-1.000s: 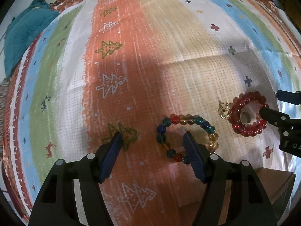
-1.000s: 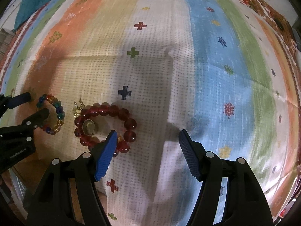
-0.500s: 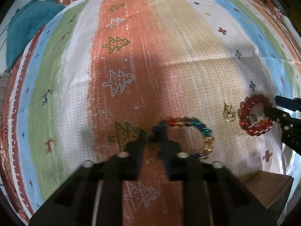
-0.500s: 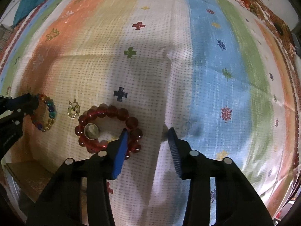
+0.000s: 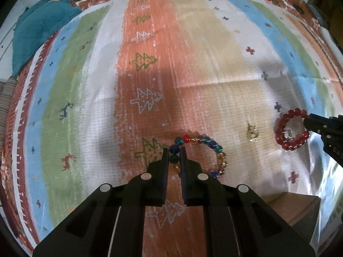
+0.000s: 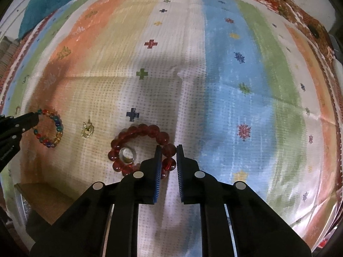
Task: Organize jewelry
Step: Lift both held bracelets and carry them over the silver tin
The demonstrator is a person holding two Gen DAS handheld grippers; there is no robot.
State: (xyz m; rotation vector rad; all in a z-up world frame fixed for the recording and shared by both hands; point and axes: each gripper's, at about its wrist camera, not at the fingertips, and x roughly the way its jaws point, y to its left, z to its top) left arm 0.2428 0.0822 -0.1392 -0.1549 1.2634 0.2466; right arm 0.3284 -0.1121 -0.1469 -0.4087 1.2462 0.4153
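Left wrist view: left gripper (image 5: 173, 153) newly clamped on multicoloured bracelet (image 5: 214, 147) mid-rug, right gripper (image 6: 168, 150) closing around red bracelet (image 6: 150, 128), both ready for lifting.

**Striped cloth and what is laid on it**

The surface is covered by a striped cloth (image 5: 193, 68) printed with trees, crosses and deer in orange, beige, white, blue and green bands. A teal fabric bundle (image 5: 38, 30) is seen at its far left edge. Three pieces are spread across the near part: a multicoloured bead bracelet (image 5: 214, 147), a small gold ornament (image 5: 253, 133) beside it, and a red bead bracelet (image 6: 150, 132), inside which a ring (image 6: 128, 155) is enclosed. A brown box (image 6: 45, 201) is seen at the near edge.
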